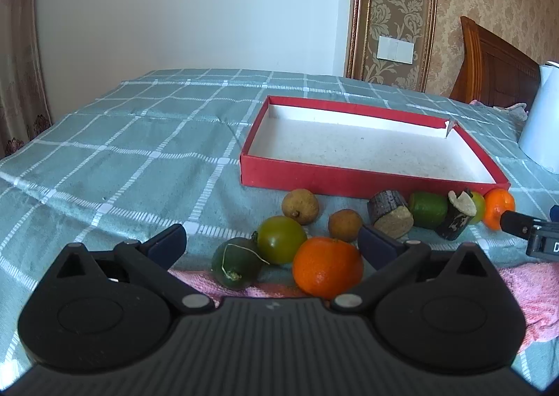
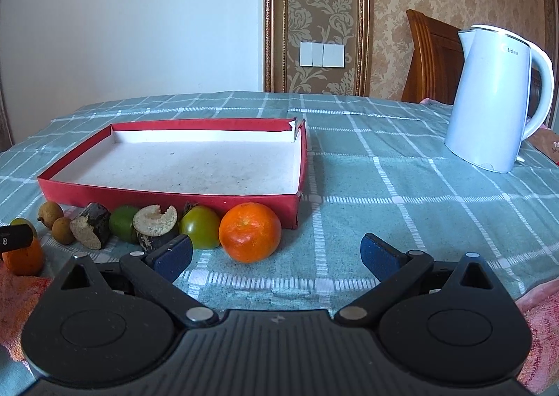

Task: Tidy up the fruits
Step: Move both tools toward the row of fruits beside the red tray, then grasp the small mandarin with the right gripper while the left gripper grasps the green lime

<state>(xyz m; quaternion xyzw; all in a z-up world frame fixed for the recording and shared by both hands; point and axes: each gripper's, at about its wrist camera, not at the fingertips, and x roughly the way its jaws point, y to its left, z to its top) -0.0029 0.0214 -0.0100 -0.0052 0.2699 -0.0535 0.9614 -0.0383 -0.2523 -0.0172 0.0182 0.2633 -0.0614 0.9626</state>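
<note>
The left gripper (image 1: 272,247) is spread wide and holds nothing, its 2 blue pads either side of a cluster of fruit on the bench (image 1: 122,151), which is covered in a grey-green checked cloth. Between its fingers sit a large orange (image 1: 327,266), a green tomato (image 1: 282,239) just behind it, and a dark green fruit (image 1: 237,264) with a thin stem, resting at the edge of a pink towel (image 1: 534,298). Behind them lie 2 brown longans (image 1: 300,206), then a row along the front wall of the red box (image 1: 349,182): 2 dark cut stalk pieces (image 1: 389,214), a lime (image 1: 428,210) between them, and a small orange (image 1: 499,208) at the right end. The box has a white floor with nothing in it. The right gripper (image 2: 276,252) is also wide apart and grasping nothing, low over the cloth, with another orange (image 2: 249,232) just ahead of its left finger, touching the box's near corner, and a green tomato (image 2: 200,226) beside it. A white kettle (image 2: 496,99) stands well apart at the right.
</note>
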